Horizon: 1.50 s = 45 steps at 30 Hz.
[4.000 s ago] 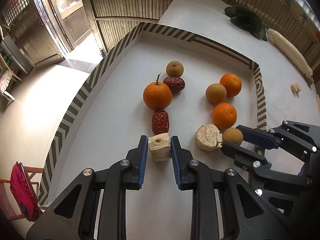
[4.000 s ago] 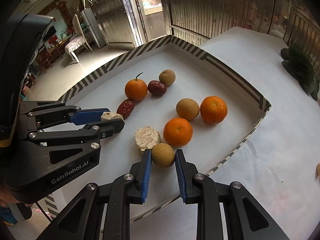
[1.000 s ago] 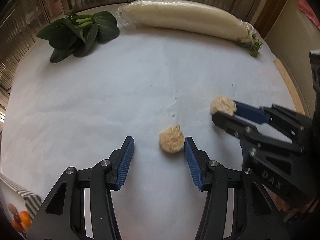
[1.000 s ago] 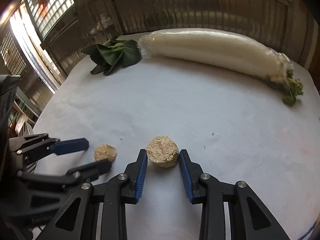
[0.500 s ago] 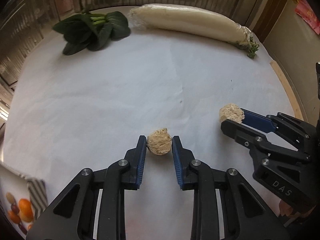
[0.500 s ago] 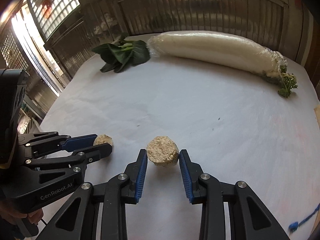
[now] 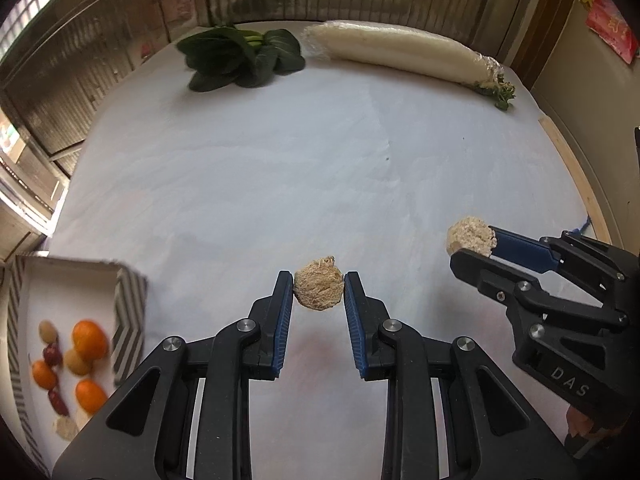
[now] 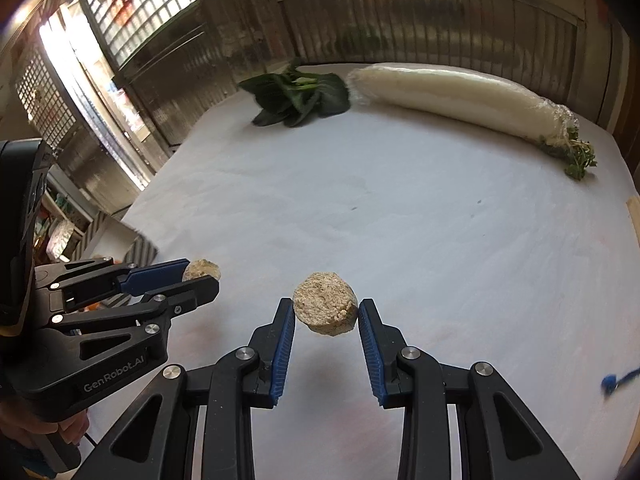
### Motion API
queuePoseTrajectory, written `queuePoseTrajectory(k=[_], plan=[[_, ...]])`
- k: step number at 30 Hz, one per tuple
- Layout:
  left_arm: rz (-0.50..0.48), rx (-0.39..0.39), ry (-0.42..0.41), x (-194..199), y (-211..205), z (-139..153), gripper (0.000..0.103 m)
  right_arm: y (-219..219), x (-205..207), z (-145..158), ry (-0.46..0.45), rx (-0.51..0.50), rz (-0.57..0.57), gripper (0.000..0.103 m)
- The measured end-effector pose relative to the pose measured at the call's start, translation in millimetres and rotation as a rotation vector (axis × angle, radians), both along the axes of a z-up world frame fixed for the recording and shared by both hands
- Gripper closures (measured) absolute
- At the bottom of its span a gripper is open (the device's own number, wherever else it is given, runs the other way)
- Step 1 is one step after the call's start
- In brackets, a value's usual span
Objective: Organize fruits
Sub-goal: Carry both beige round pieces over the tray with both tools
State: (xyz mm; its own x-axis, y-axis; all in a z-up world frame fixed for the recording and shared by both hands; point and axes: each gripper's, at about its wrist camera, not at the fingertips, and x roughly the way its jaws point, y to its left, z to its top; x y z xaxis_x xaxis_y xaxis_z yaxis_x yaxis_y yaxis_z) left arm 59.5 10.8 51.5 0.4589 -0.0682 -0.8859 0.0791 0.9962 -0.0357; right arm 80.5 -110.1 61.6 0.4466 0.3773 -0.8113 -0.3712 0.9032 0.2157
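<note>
Crumbly beige chunks (image 7: 319, 291) (image 8: 325, 309) look light and fragile; we keep left claw (image 7: 319, 294) and right claw (image 8: 326, 312) clamped gently across their sides, above the tabletop (image 7: 280, 168).

The left gripper (image 7: 319, 294) is pinching a tan fibrous chunk (image 7: 319, 289) above the white table (image 7: 280, 168), while the right gripper (image 7: 472, 245) is gripping another chunk (image 7: 470, 235) nearby.

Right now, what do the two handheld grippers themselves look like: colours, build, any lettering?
Both are matte black linkage frames with silver pivot screws and ribbed blue pads. The left gripper has "GenRobot.AI" printed on its side in the right wrist view; the right gripper shows "DAS" in the left wrist view. No cables or sleeves visible.
</note>
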Motion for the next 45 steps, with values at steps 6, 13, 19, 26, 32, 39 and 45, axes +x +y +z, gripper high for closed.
queuePoseTrajectory(k=[6,13,19,26,32,39,45], plan=[[0.052,0.012,-0.008,-26.9,28.2,8.0,0.078,28.2,-27.2,7.3,-0.004,-0.006,0.065,0.071],[0.122,0.028,-0.031,-57.8,68.2,18.4,0.078,75.7,-47.5,15.6,-0.020,-0.004,0.158,0.071],[0.192,0.040,-0.037,-84.3,106.5,22.6,0.078,124.6,-66.0,21.9,-0.035,-0.004,0.253,0.071],[0.272,0.050,-0.032,-111.6,147.8,21.6,0.078,171.4,-82.2,24.6,-0.039,-0.001,0.349,0.071],[0.335,0.051,-0.013,-133.7,181.3,15.7,0.078,209.8,-97.6,26.2,-0.040,-0.001,0.438,0.071],[0.408,0.044,0.017,-158.2,215.7,4.9,0.078,243.7,-112.7,19.4,-0.020,-0.009,0.533,0.071],[0.445,0.037,0.031,-173.9,234.0,-0.9,0.078,268.3,-125.2,6.9,0.015,-0.027,0.599,0.071]])
